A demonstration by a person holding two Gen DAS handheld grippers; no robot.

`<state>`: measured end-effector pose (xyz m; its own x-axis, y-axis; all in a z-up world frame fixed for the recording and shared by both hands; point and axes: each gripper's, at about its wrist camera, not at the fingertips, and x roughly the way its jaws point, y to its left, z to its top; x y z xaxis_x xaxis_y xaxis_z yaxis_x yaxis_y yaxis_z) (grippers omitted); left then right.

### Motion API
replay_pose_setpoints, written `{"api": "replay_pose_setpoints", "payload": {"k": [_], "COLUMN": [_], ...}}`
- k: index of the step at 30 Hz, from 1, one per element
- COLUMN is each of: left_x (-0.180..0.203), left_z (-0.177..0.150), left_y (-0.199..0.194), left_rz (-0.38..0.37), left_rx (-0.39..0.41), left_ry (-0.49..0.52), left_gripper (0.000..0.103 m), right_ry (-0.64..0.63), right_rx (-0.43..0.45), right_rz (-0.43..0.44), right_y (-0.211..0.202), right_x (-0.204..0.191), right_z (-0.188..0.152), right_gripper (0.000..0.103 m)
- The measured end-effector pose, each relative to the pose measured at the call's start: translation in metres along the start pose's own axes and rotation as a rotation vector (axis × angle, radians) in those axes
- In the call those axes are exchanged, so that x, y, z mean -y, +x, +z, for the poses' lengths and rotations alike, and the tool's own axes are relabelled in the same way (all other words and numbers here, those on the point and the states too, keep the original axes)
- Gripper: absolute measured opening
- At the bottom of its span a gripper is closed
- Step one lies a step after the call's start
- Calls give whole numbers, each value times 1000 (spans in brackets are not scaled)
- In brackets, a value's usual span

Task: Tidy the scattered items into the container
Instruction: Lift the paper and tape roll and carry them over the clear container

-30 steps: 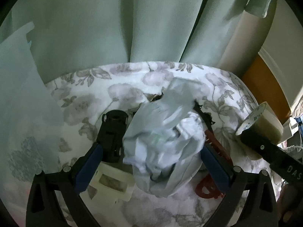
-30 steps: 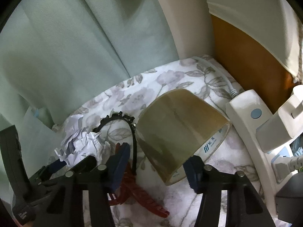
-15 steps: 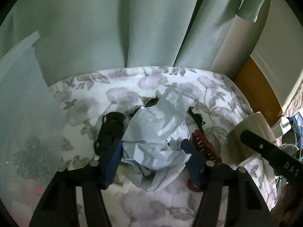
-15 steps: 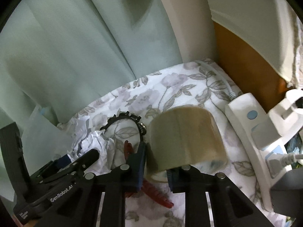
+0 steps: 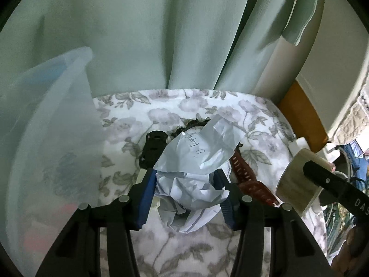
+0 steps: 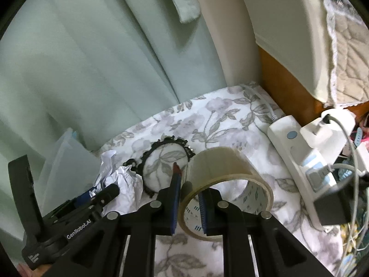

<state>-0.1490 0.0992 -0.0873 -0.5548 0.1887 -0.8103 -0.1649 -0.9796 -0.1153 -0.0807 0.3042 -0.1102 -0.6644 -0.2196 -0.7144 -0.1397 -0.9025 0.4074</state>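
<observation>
On floral cloth, left gripper (image 5: 184,191) clamps crumpled white paper (image 5: 196,161), right gripper (image 6: 189,205) pinches beige tape roll (image 6: 223,184); translucent plastic container (image 5: 53,152) far left, black lace band (image 6: 166,161), red comb (image 5: 251,180) remain.

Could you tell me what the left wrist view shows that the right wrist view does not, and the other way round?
Only the left wrist view shows the handwriting on the crumpled paper held in the left claw, the small black plastic piece and the length of the red comb.

Only the right wrist view shows the power strip with plugged-in chargers, and the right claw pinching the tape roll's wall, one finger inside the ring.

Both show the paper, tape roll, black lace ring, clear container, floral cloth and green curtain.
</observation>
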Motion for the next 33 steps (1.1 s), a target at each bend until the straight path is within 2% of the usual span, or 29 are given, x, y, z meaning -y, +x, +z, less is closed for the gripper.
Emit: {"api": "replay_pose_setpoints", "payload": {"k": [12,25,33], "left_x": [5,-2,-14], "left_z": [-10,-27,-34], "left_y": [-87,-175,-216], "left_rz": [-31,-68,-91], "left_rx": [101,246,325], "left_ry": [9,-21,-19], "left_gripper": [53,53,53], "right_ry": [-35,-141,-192], "right_rx": [92,214,265], "right_rz": [30,83,121], "right_y": [-79,-164,-189], "right_x": [-34,-91,-118], "right_z": [-13,-32,-43], "right_gripper": [17,17,17]}}
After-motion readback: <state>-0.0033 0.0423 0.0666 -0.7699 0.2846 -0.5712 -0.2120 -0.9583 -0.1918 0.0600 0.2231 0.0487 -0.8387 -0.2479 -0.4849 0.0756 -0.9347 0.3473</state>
